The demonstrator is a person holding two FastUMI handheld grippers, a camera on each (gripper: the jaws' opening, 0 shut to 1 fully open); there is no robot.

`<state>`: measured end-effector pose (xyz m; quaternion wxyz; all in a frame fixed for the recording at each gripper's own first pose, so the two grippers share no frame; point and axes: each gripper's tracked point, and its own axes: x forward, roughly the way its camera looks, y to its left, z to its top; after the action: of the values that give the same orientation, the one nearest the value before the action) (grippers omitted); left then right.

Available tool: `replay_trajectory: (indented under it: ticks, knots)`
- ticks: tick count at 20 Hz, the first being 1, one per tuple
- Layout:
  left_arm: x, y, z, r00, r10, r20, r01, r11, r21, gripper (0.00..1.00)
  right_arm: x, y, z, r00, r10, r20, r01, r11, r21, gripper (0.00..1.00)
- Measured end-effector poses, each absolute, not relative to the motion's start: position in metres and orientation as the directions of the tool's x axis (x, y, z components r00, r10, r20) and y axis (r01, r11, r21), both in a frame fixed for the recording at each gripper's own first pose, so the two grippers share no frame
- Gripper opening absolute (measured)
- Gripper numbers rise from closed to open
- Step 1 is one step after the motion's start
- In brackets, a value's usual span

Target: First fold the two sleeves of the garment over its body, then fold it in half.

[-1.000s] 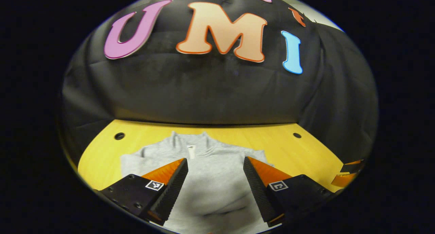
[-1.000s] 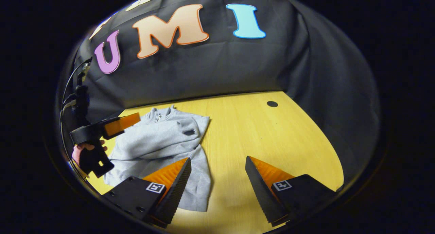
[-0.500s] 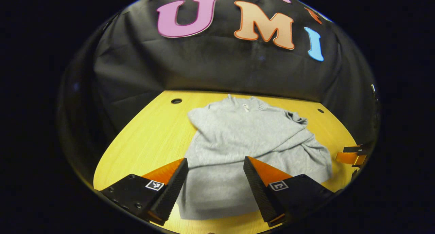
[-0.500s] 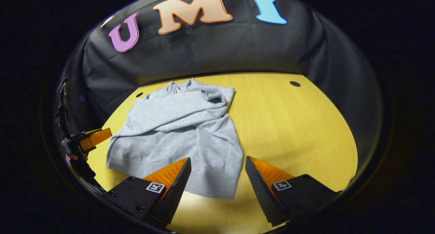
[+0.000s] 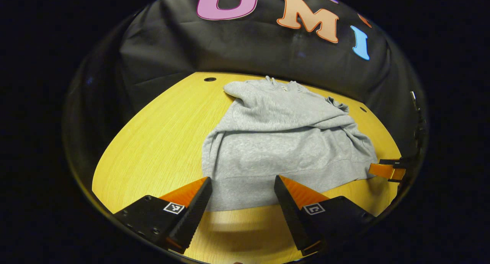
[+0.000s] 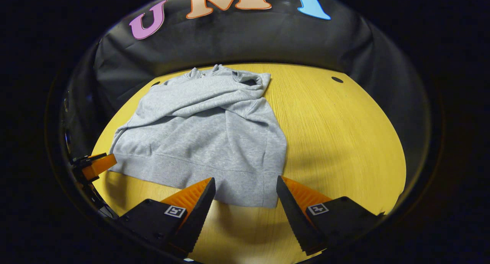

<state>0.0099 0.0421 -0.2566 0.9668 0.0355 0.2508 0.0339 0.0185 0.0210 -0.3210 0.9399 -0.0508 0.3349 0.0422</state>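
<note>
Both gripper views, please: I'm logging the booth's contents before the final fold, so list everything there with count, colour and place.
Garment: one, light grey, flat on the table, both sleeves folded across its body, collar toward the wall.
Table: one, yellow wood, under the garment.
Holes: at least two, dark, in the table near its far edge.
Wall cloth: one, black, behind the table.
Left gripper: one, black with orange fingers, open, above the garment's near hem.
Right gripper: one, black with orange fingers, open, above the hem's other corner.
</note>
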Motion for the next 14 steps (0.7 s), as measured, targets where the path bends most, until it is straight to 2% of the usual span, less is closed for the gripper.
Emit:
replay_trajectory:
  ticks: [2, 3, 5, 6, 8, 10, 11, 12, 13, 14]
  knots:
    - [0.011, 0.043, -0.261, 0.872, 0.083, -0.483, -0.044, 0.995, 0.092, 0.96, 0.02, 0.021, -0.323, 0.778, 0.03, -0.627, -0.114, 0.989, -0.095, 0.99]
    - [0.011, 0.043, -0.265, 0.869, 0.086, -0.487, -0.046, 0.995, 0.093, 0.96, 0.021, 0.022, -0.325, 0.782, 0.021, -0.623, -0.117, 0.987, -0.113, 0.96]
    - [0.012, 0.051, -0.273, 0.862, 0.123, -0.492, -0.067, 0.989, 0.131, 0.96, 0.02, 0.023, -0.325, 0.789, 0.014, -0.615, -0.118, 0.985, -0.129, 0.96]
    - [0.012, 0.05, -0.272, 0.868, 0.127, -0.48, -0.061, 0.987, 0.15, 0.96, 0.019, 0.022, -0.324, 0.791, 0.014, -0.612, -0.11, 0.987, -0.121, 0.99]
    - [0.011, 0.048, -0.271, 0.877, 0.127, -0.463, -0.059, 0.986, 0.159, 0.94, 0.019, 0.022, -0.324, 0.795, 0.019, -0.607, -0.11, 0.987, -0.114, 0.99]
    - [0.011, 0.049, -0.272, 0.887, 0.126, -0.444, -0.068, 0.987, 0.144, 0.97, 0.02, 0.022, -0.326, 0.8, 0.019, -0.6, -0.112, 0.987, -0.118, 0.99]
    - [0.01, 0.049, -0.271, 0.892, 0.123, -0.434, -0.066, 0.987, 0.144, 0.91, 0.019, 0.022, -0.326, 0.798, 0.018, -0.602, -0.108, 0.988, -0.114, 0.96]
    - [0.01, 0.048, -0.273, 0.893, 0.117, -0.435, -0.056, 0.987, 0.15, 0.9, 0.019, 0.022, -0.326, 0.796, 0.022, -0.605, -0.109, 0.988, -0.108, 0.98]
    - [0.01, 0.045, -0.273, 0.894, 0.107, -0.435, -0.045, 0.988, 0.149, 0.86, 0.017, 0.023, -0.326, 0.794, 0.024, -0.607, -0.111, 0.988, -0.106, 0.95]
    - [0.011, 0.042, -0.274, 0.894, 0.096, -0.438, -0.036, 0.989, 0.144, 0.82, 0.017, 0.025, -0.327, 0.794, 0.031, -0.608, -0.12, 0.987, -0.106, 0.84]
